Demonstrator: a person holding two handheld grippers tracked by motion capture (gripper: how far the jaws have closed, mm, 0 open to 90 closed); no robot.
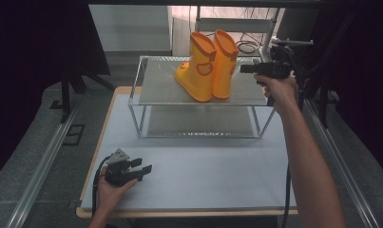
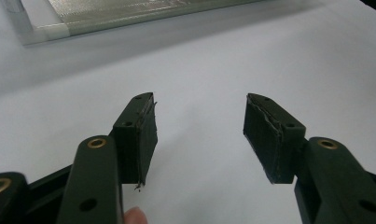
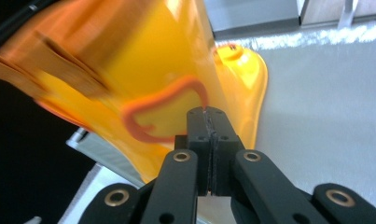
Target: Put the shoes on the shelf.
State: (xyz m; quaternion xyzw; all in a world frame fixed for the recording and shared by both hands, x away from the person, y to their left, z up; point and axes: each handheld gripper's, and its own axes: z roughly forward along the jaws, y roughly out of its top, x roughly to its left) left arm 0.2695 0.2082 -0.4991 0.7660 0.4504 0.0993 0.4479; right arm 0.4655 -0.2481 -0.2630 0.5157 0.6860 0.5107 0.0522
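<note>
1. A pair of yellow rubber boots [image 1: 207, 66] with orange trim is seen in the upper middle of the high view, standing upright on the top shelf of a glass-and-metal rack [image 1: 151, 90].
2. The two boots are placed side by side and touching; the toe of the left-hand one is turned toward the lower left of that frame.
3. The rack is set on the far half of a pale table [image 1: 203, 175], which takes up the middle of the high view.
4. The right gripper [image 1: 244, 69] is held at the upper right of the high view, level with the boots, with its tips just beside the right-hand boot.
5. In the right gripper view the right gripper [image 3: 208, 114] is seen with its jaws pressed together, pad against pad, and nothing is caught between them.
6. In that same view the boots [image 3: 167, 65] occupy the upper left, and the closed tips are seen against an orange outline drawn on the yellow side; whether they touch it cannot be told.
7. The left gripper [image 1: 144, 166] is rested on the table at the lower left of the high view, well apart from the rack.
8. In the left gripper view the left gripper [image 2: 199, 135] is shown with its jaws spread wide over bare table [image 2: 199, 65], with nothing between them.
9. A corner of the rack [image 2: 45, 30] is seen at the upper left of the left gripper view.
</note>
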